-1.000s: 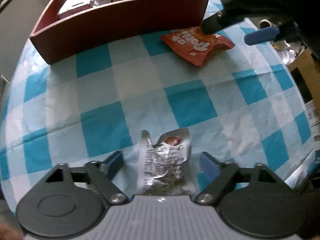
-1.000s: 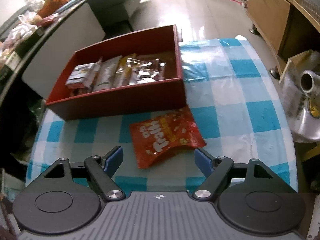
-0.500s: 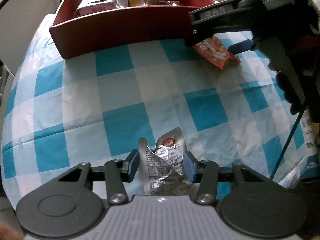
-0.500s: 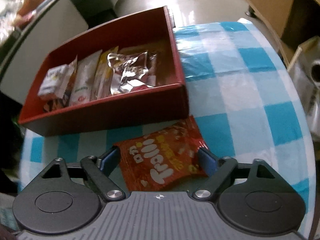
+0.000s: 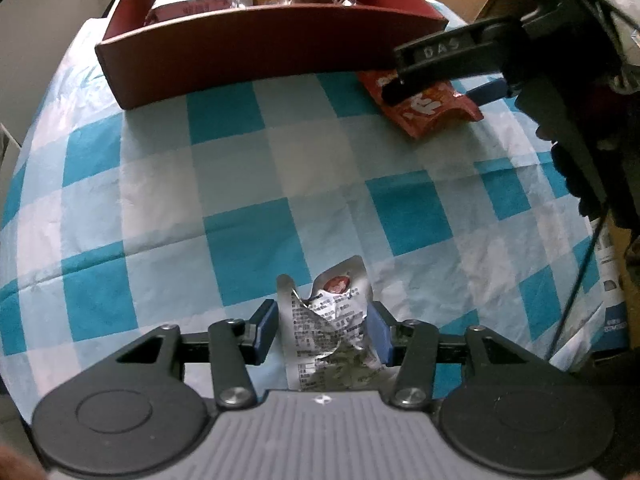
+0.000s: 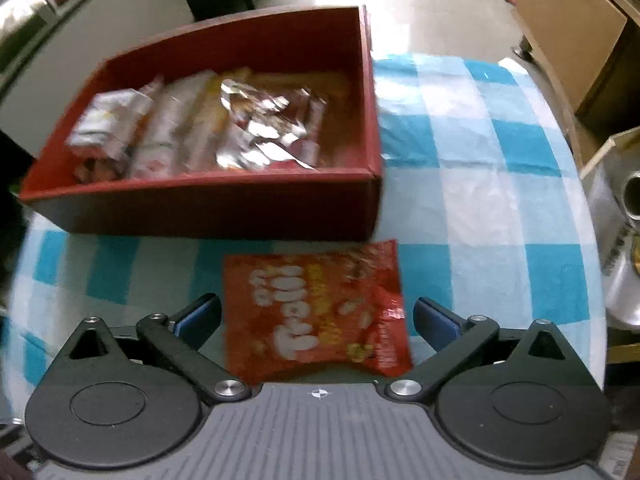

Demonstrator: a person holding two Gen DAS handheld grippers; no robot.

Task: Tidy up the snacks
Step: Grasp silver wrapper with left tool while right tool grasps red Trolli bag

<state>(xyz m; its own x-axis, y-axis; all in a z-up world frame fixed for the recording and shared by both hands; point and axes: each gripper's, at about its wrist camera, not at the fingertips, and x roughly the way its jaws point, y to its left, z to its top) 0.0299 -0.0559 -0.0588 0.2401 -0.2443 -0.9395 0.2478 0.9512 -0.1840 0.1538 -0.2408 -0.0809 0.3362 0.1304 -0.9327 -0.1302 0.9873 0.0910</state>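
A crumpled silver snack packet [image 5: 328,320] lies on the blue-and-white checked cloth, and my left gripper [image 5: 322,332] is shut on it, blue pads against both sides while the jaws ease slightly apart. An orange Trolli gummy bag [image 6: 316,304] lies flat just in front of the red box [image 6: 208,208]. My right gripper [image 6: 316,316] straddles that bag, jaws still opening wide, pads clear of its edges. In the left wrist view the right gripper [image 5: 440,92] hangs over the orange bag [image 5: 428,110] beside the red box [image 5: 256,52]. Several wrapped snacks fill the box.
The checked tablecloth [image 5: 240,168] falls away at the table's right and near edges. A foil roll [image 6: 632,196] in clear wrap and cardboard boxes [image 6: 568,28] stand off the table's right side. A pale sofa sits behind the box.
My left jaws closed from wide apart onto the silver packet. The right gripper dropped toward the orange bag, moved over it, and its jaws spread wider.
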